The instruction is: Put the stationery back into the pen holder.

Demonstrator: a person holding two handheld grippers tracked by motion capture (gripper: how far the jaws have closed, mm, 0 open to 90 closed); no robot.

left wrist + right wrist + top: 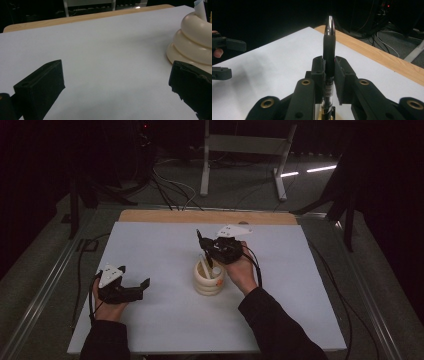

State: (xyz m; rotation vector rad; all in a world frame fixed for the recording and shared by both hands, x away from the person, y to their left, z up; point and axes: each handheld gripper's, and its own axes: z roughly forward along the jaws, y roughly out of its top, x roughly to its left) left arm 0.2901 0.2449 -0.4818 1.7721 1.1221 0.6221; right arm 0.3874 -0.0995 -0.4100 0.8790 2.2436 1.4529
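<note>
Over on my left, my left gripper [131, 289] rests low on the white table [160, 320], jaws spread wide with bare surface between them. In the left gripper view the cream ribbed holder [192, 42] sits out at two o'clock, just beyond my right-hand jaw and not between the pair. Centre table in the high view, that holder [208, 280] stands upright with a few sticks poking out of it. Now my right gripper [206, 249]: it hangs just above the holder's rim at about twelve o'clock, jaws clamped tight on a black pen [329, 47]. The pen runs straight up between the pads, its silver tip pointing to twelve o'clock well past the jaw ends.
</note>
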